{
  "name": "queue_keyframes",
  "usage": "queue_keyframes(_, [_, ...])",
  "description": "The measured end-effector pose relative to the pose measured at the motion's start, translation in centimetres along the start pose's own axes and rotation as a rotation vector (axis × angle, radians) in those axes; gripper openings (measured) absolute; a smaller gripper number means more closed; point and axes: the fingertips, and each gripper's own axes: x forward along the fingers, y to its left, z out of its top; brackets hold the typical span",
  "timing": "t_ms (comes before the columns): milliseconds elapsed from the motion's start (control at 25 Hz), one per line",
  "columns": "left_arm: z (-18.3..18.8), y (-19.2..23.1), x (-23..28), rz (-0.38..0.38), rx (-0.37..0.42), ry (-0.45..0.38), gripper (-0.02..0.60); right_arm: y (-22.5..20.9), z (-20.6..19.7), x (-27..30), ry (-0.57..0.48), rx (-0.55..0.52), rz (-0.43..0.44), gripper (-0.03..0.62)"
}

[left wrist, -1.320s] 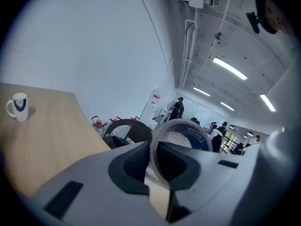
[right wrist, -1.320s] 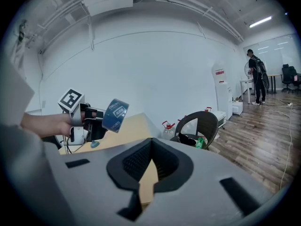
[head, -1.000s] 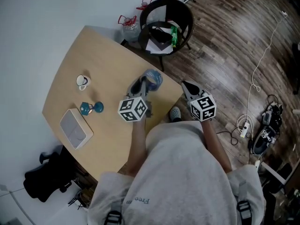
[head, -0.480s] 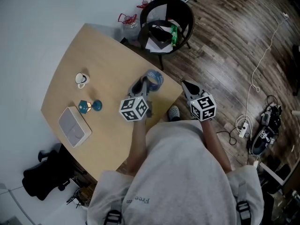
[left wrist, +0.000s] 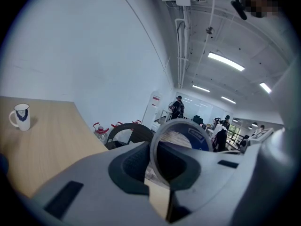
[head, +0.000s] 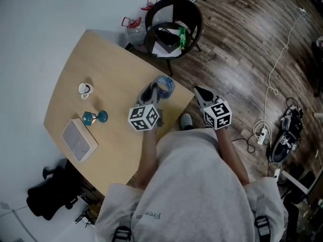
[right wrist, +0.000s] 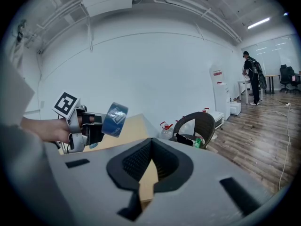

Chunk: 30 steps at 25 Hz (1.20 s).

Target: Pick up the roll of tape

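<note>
The blue roll of tape (head: 165, 85) is off the wooden table (head: 101, 59), with my left gripper (head: 155, 91) shut on its wall. In the left gripper view the roll (left wrist: 198, 138) stands upright as a ring between the pads, its hole facing the camera. The right gripper view shows the roll (right wrist: 115, 119) held in the air above the table's near corner. My right gripper (head: 198, 91) hovers just past the table's right edge, shut with nothing in it (right wrist: 149, 166).
A white mug (head: 84, 89), a small blue object (head: 95, 117) and a white box (head: 79, 139) sit on the table's left part. Beyond the far corner stand a black chair (head: 174, 20) holding papers and water bottles (head: 132, 24). Cables (head: 262, 135) lie on the wooden floor at right.
</note>
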Motion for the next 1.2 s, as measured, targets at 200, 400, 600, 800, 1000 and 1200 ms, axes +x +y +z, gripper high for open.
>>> queue_keyframes(200, [-0.3,-0.4,-0.2,-0.001,0.012,0.006,0.041,-0.1,-0.2,-0.5,0.001,0.003,-0.004,0.0])
queue_keyframes(400, [-0.7,-0.6,-0.3,0.004,0.028,0.024,0.041,-0.1,-0.3,-0.5,0.002,0.01,0.001,0.0])
queue_keyframes(600, [-1.1,-0.3,-0.7,0.02,0.027,0.035,0.041,0.5,-0.4,-0.4,-0.007,0.002,0.016,0.0])
queue_keyframes(800, [-1.6,-0.5,-1.3,0.029,0.015,0.037,0.041,0.8,-0.8,-0.9,-0.008,0.004,0.022,0.0])
queue_keyframes(1000, [-2.3,-0.3,-1.9,0.04,0.009,0.045,0.041,1.1,-1.2,-1.0,0.002,0.008,0.031,0.0])
queue_keyframes(1200, [-2.9,0.2,-3.0,0.059,-0.003,0.041,0.041,2.1,-1.5,-0.8,-0.001,-0.014,0.049,0.0])
